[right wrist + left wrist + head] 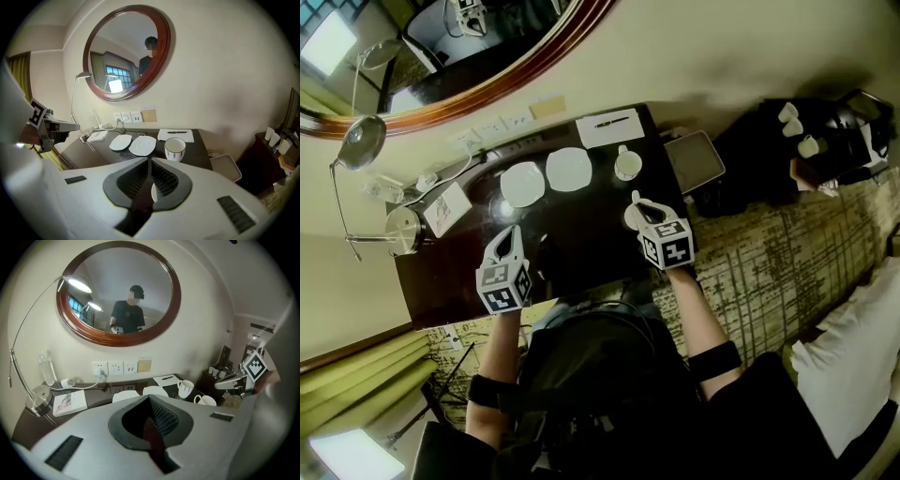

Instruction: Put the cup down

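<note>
**Two tongs, one white cup at the desk's right side**

Head view. The right gripper (649, 217) is over the right part of the dark desk (581, 253), with its tips at a white cup (633, 215). Whether the cup's base rests on the desk cannot be told. The left gripper (508, 242) is well apart, over the desk's left front, and carries nothing. A second cup (628, 164) and two saucers (569, 169) stand farther back.

Left gripper view. The jaws are clenched together with nothing between them. The cup (206, 400) shows at right, just below the right gripper, its handle turned this way.

Right gripper view. The jaws are drawn close on a thin white sliver, which is the cup's wall (153, 192) pinched at the rim. The second cup (175, 149) stands ahead on the desk.

Handling, judged. The cup is probably light, rigid and glazed, so slick, and easily chipped. The rim pinch offers little purchase. Lower it level and release only once the base is seated. The handle is the alternative hold.
</note>
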